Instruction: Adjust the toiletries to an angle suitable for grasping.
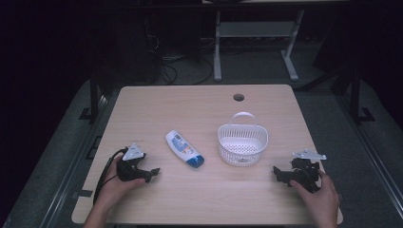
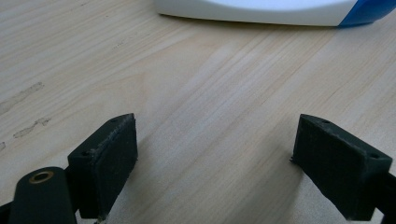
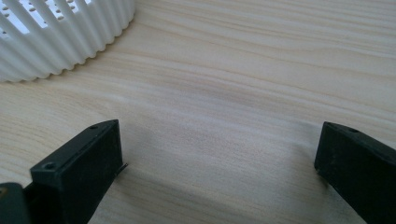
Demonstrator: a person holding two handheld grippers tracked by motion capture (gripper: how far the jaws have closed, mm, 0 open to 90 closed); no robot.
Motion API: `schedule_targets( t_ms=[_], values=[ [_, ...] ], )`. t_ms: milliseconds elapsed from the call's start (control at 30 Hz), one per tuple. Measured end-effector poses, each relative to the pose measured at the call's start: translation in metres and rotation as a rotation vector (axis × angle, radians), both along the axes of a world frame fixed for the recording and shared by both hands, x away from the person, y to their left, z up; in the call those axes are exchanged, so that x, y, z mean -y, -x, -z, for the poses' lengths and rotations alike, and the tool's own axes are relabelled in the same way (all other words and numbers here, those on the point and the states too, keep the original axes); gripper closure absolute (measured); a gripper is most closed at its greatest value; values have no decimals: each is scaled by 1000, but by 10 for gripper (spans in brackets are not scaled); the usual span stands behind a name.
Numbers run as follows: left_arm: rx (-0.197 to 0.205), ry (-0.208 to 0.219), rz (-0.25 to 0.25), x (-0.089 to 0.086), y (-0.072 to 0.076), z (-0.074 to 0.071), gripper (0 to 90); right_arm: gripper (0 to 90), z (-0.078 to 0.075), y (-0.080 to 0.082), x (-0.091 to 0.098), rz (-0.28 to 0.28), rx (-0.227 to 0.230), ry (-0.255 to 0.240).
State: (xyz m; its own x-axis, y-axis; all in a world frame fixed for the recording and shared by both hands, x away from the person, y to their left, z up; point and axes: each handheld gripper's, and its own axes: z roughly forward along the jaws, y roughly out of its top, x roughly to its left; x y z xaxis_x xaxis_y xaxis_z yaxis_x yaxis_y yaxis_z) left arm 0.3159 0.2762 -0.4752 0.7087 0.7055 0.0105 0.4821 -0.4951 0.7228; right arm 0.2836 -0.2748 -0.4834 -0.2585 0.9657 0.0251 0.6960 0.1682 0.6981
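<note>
High view: I found the left gripper (image 1: 151,174) resting at seven o'clock on the wooden table (image 1: 157,104), jaws spread, nothing between them. My right gripper (image 1: 279,175) sat at four o'clock, jaws likewise spread and empty. A white bottle with a blue cap (image 1: 185,149) lay flat near centre, just at nine o'clock of the white slotted basket (image 1: 243,142), apart from both grippers.

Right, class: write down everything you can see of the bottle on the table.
The bottle is white plastic with a blue cap and a blue and orange label. It lies flat on the wooden table, cap end pointing toward the person's side, closed as far as can be seen. It sits left of the white basket, apart from it. Nothing but the table touches it.
</note>
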Motion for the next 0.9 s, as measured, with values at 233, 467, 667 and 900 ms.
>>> schedule_targets(
  t_ms=[233, 467, 667, 900],
  values=[
    [-9, -3, 27, 0, 1, -4, 279, 4, 0, 0, 0, 0, 0, -1],
    [-67, 35, 34, 3, 0, -16, 592, 4, 0, 0, 0, 0, 0, -1],
    [-111, 135, 25, 1, -4, -33, 849, 4, 0, 0, 0, 0, 0, -1],
    [-141, 146, 42, 8, -13, -43, 900, 4, 0, 0, 0, 0, 0, -1]
  ],
)
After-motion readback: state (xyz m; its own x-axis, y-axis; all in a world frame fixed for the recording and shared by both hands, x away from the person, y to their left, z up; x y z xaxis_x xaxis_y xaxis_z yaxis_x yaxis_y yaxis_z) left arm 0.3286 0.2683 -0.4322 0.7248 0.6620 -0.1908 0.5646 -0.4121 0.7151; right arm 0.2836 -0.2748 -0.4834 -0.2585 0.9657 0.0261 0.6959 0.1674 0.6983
